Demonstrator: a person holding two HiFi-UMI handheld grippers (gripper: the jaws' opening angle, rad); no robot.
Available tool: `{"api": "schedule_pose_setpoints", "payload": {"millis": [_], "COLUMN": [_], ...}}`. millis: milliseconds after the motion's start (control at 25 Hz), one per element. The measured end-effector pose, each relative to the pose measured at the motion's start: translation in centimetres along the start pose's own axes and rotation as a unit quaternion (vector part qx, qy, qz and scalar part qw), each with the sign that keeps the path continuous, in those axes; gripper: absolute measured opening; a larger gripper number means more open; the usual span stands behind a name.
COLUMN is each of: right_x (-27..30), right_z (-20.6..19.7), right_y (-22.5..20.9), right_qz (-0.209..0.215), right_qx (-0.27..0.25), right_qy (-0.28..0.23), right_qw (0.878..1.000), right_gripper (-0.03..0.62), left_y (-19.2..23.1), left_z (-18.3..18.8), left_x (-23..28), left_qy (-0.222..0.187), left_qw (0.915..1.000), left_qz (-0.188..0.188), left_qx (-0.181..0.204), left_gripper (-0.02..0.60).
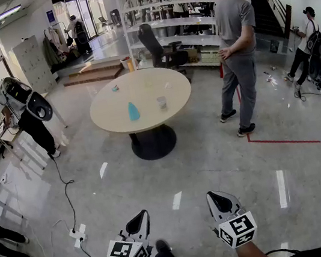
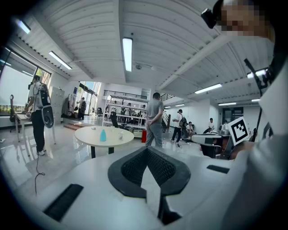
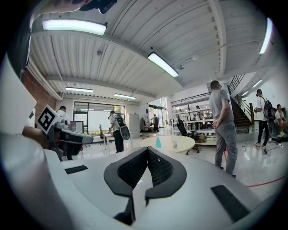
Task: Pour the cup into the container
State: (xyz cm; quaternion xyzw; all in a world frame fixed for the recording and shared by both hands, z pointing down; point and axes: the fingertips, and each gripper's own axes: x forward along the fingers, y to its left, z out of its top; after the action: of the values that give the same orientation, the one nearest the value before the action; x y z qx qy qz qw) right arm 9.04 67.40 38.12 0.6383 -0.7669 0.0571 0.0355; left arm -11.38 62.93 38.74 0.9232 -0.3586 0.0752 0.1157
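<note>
Both grippers were held low and close to the person's body, side by side, pointing roughly forward across the open floor. That looked like a carrying posture, not a working one, as nothing lay within reach of either.

The left gripper (image 1: 139,217) had its jaws closed together with nothing between them, as the left gripper view showed plainly (image 2: 147,152). The right gripper (image 1: 217,199) was the same: jaws pressed shut and empty (image 3: 147,152). Shut jaws made sense here, with no grasp called for yet.

The task's things stood well apart from the grippers, on a round counter (image 1: 110,118) in the middle of the room. The cup (image 1: 162,102), small and pale, stood upright near the middle of the top. A blue container (image 1: 133,111) stood near it to the left, also upright, with a gap between the two. What the cup held was too small to tell. Set close together and away from the rim, they seemed laid out so that one gripper could lift the cup and tip it while the other steadied the container.

A person in grey (image 1: 236,51) stood just beside the counter's right side, facing away. Judging from this, the task had not begun; the approach to the counter came first.
</note>
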Motion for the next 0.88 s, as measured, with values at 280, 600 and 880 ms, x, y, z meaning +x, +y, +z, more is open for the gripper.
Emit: {"api": "schedule_pose_setpoints", "payload": {"millis": [280, 600, 880], "right_x": [6.3, 17.9, 28.3], "right_z": [-1.5, 1.1, 3.3], "right_y": [-3.0, -5.2, -6.2], "right_qz": [0.002, -0.008, -0.008], "right_qx": [0.004, -0.006, 0.009], "right_qy": [0.011, 0.005, 0.003], "right_qw": [1.000, 1.000, 1.000], "right_gripper": [0.002, 0.002, 0.002], "left_y": [4.3, 13.3, 21.0], "left_z": [-0.4, 3.3, 6.6], "left_x": [6.8, 15.9, 22.6], "left_qy": [-0.006, -0.005, -0.009], "left_qw": [1.0000, 0.9996, 0.9991], "left_qz": [-0.002, -0.029, -0.042], "left_qx": [-0.003, 0.002, -0.001], "left_gripper": [-0.002, -0.002, -0.002]}}
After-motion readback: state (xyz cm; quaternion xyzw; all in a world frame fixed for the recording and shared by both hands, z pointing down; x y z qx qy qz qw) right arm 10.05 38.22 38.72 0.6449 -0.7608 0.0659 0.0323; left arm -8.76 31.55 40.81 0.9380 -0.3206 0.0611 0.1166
